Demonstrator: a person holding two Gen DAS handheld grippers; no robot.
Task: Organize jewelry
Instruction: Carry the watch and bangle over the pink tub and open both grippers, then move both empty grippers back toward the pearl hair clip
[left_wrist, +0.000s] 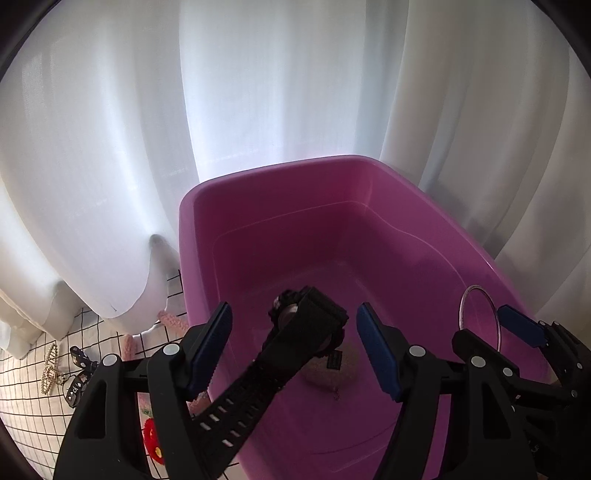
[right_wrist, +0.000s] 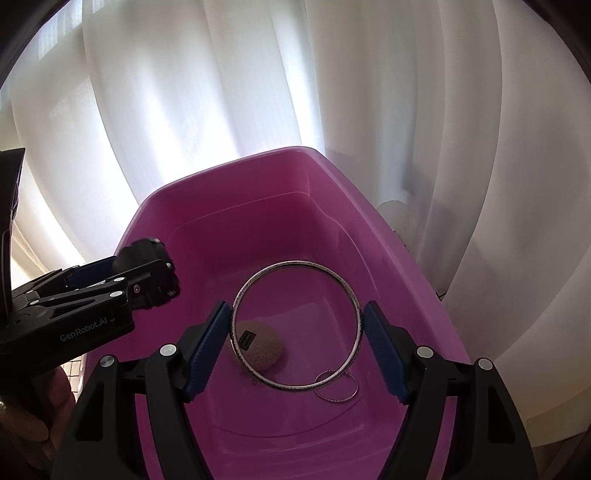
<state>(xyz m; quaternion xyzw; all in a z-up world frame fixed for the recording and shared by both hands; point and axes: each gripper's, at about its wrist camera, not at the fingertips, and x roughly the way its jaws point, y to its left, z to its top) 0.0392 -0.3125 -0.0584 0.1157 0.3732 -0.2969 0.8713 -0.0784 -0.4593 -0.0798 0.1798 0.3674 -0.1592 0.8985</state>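
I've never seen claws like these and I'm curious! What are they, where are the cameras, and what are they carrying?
They are grabbing tools, one in each of a person's hands, each with a small camera looking along its two fingers. One picture looks out from the left gripper. A black watch hangs between its fingers, though I can't see whether the pads squeeze it. The other looks out from the right gripper, which pinches a silver bangle. Both are above a pink bin. Inside lie a round beige pad and thin hoops. Hair clips lie on the checked cloth beside it.
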